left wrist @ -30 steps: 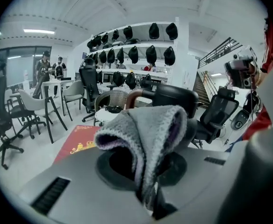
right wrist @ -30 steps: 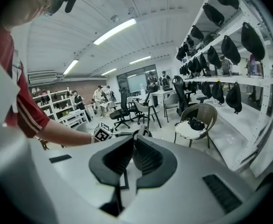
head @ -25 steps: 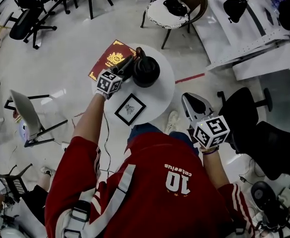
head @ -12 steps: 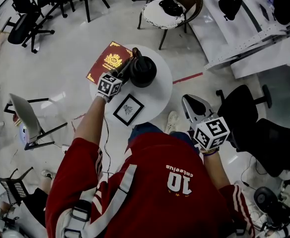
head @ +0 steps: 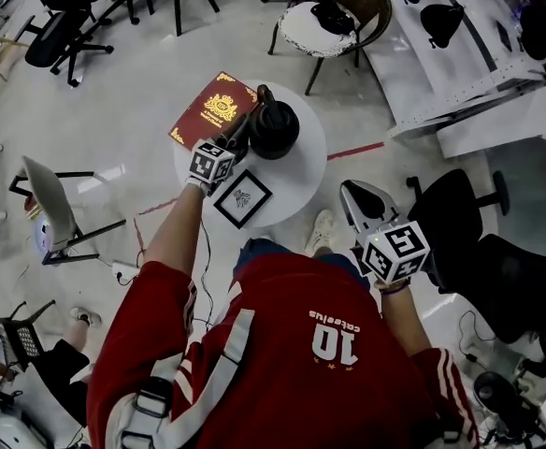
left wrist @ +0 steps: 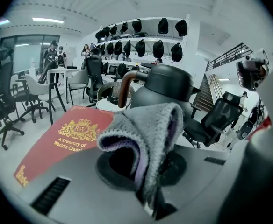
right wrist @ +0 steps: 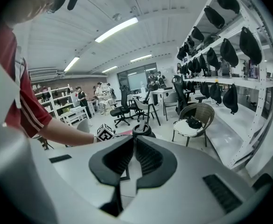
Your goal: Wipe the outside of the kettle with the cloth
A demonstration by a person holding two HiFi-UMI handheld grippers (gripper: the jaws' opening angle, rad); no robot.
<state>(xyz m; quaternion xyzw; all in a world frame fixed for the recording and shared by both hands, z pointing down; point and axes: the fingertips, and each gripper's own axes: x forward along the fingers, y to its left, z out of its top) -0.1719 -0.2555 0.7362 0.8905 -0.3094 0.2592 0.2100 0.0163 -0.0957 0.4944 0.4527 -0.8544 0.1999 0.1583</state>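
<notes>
Seen from above, a person in a red jersey stands at the near edge of a small round white table (head: 301, 178). The left gripper (head: 240, 138) reaches out over the table, its jaws pinching a folded grey knitted cloth (left wrist: 148, 132) with a purple inner side. The cloth bunches up just in front of the jaws, right beside the left side of a matte black kettle (left wrist: 163, 87) with a curved brown handle (left wrist: 122, 87); whether cloth and kettle touch cannot be told. The kettle stands upright on the far part of the table. To its left lies a dark red hardback book (head: 213, 108) with a gold crest, overhanging the table's far left edge. A black-framed square picture (head: 242, 197) lies flat on the near part of the table. The right gripper (head: 350, 193) is held off to the right of the table, well apart from the kettle, its jaws pressed together with nothing between them.
</notes>
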